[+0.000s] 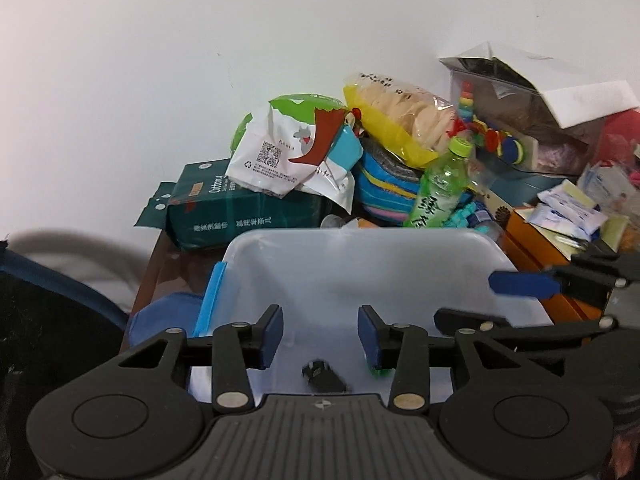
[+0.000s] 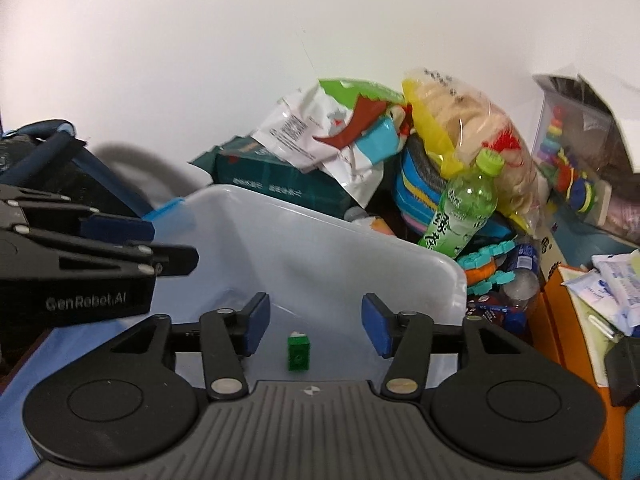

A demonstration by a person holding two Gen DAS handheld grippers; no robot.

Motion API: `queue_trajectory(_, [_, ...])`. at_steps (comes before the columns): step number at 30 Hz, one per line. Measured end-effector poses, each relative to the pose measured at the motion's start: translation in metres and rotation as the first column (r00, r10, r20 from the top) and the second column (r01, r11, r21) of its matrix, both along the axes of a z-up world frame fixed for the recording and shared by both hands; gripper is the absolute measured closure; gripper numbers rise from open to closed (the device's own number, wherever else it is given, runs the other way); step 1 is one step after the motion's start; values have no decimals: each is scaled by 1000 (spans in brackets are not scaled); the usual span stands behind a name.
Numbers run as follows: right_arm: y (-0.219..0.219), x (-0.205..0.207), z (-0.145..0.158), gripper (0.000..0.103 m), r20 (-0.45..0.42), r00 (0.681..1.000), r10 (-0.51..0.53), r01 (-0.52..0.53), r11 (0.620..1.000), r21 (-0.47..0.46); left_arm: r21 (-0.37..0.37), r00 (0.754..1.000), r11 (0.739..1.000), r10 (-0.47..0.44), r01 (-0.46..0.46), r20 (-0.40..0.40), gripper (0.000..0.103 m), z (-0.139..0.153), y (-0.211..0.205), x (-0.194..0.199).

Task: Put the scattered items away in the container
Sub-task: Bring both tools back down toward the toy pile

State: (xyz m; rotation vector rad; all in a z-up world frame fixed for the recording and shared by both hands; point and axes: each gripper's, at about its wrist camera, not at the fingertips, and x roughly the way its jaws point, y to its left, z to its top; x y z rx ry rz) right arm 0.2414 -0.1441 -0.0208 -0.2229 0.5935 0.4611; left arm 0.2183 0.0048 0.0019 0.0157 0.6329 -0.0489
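A translucent white plastic bin [image 1: 360, 252] stands in front of me; it also shows in the right wrist view [image 2: 320, 248]. A small black object [image 1: 322, 376] lies on its floor, and a small green block [image 2: 298, 351] lies there too. My left gripper [image 1: 320, 338] is open and empty above the bin's near side. My right gripper [image 2: 316, 325] is open and empty above the bin, over the green block. Each gripper shows in the other's view, the right one [image 1: 520, 296] and the left one [image 2: 132, 240]. Scattered items are piled behind the bin.
Behind the bin lie a dark green wipes pack [image 1: 224, 212], a white snack bag [image 1: 296, 148], a yellow cracker bag [image 1: 400, 120], a green bottle [image 1: 440, 184], an orange box [image 1: 552, 264] with white sachets [image 1: 568, 208], and an open toy box [image 1: 532, 120]. A wall rises behind.
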Motion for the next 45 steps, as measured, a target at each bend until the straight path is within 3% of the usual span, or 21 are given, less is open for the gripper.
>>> queue_trajectory(9, [-14, -64, 8, 35, 21, 1000, 9, -9, 1000, 23, 18, 999, 1000, 18, -17, -26, 46, -12, 3, -74])
queue_trajectory(24, [-5, -150, -45, 39, -59, 997, 46, -50, 996, -73, 50, 987, 999, 15, -7, -160, 44, -68, 22, -145])
queue_trajectory(36, [7, -194, -94, 46, -190, 981, 48, -69, 992, -108, 43, 975, 996, -67, 77, -210, 44, -98, 22, -157])
queue_trajectory(39, [10, -198, -101, 54, -194, 980, 43, -67, 991, -119, 48, 974, 993, -94, 106, -204, 44, -101, 18, -150])
queue_trajectory(45, [2, -188, -102, 55, -187, 982, -34, 14, 995, -103, 26, 970, 990, -128, 136, -208, 44, -107, 15, -130])
